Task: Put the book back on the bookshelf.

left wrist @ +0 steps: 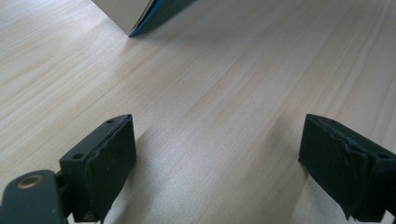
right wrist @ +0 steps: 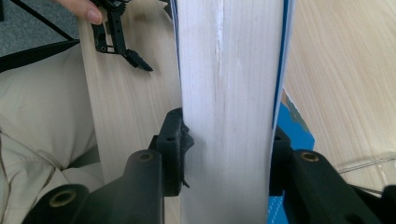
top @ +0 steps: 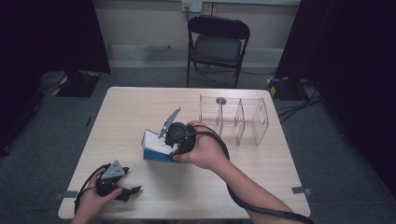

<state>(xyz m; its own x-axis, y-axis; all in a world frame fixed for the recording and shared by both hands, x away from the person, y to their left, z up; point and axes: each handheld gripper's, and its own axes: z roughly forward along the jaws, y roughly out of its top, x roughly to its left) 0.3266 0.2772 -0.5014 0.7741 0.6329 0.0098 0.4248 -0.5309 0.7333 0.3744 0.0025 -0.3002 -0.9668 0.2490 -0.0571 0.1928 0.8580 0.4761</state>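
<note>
High view, right gripper [top: 164, 142] clamped on book [top: 156, 145], clear divider rack [top: 233, 119] beyond, left gripper [top: 133, 190] jaws apart

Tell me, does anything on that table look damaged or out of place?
Nothing looks broken or spilled. The book is clamped in the right gripper, and its page block shows a slight pale crease. The clear rack stands upright.

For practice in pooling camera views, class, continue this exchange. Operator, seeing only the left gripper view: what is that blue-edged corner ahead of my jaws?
Observer: A book with a blue cover and pale pages.
Operator: Is anything holding it?
Observer: Yes, the right gripper is clamped across its page block.
Operator: What lies beyond it?
Observer: A clear divider rack, to the book's right in the high view.
</note>
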